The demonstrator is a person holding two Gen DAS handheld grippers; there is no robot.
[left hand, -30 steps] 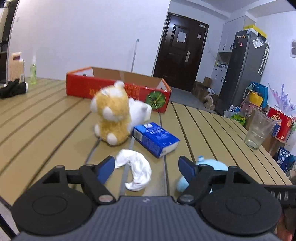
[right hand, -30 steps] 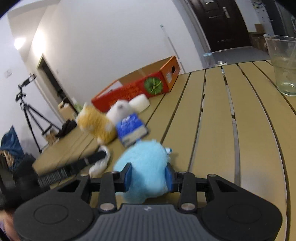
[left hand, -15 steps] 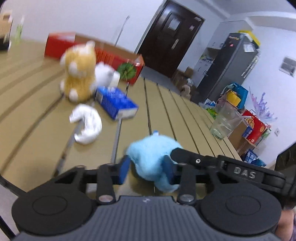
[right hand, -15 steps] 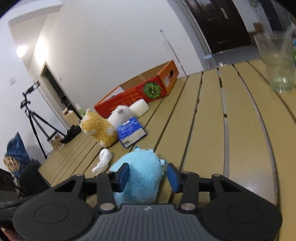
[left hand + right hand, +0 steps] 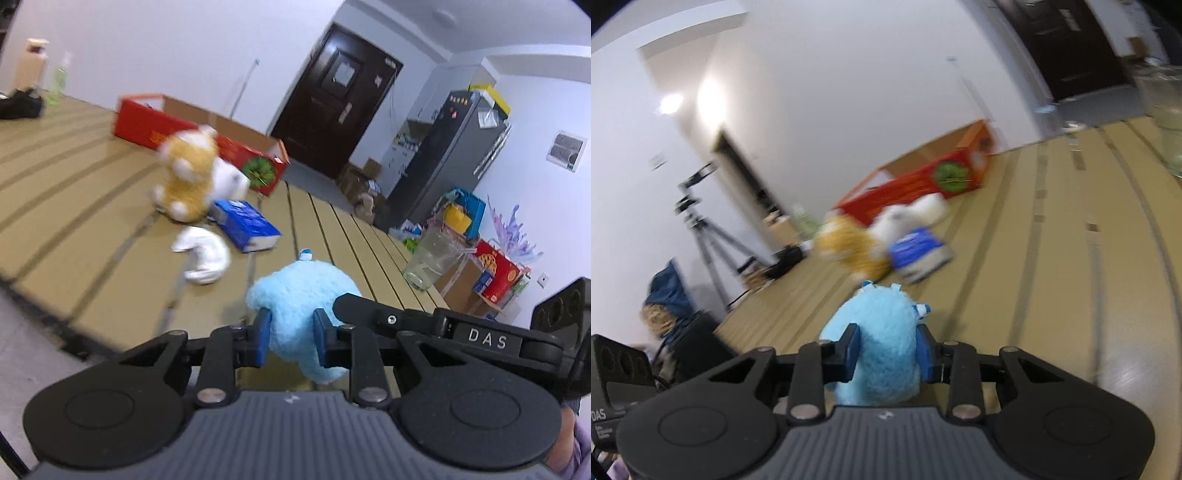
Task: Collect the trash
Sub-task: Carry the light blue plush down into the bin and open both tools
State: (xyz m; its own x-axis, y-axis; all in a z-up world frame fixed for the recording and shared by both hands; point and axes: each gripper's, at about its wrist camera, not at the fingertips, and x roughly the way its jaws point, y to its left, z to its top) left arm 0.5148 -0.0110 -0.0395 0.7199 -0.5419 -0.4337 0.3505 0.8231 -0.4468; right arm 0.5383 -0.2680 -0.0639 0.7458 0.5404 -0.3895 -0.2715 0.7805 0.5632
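Left wrist view: left gripper (image 5: 289,335) has just closed on the blue plush toy (image 5: 301,295); right gripper (image 5: 887,354) clamps it too, crumpled tissue (image 5: 205,254) beyond the toy uncollected.

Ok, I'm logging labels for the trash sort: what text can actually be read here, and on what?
"DAS": white letters on the right gripper, seen from the left wrist view.
Red box: gold print, too blurred to read.
Blue packet: print blurred, unreadable.
Fridge: notes too small to read.
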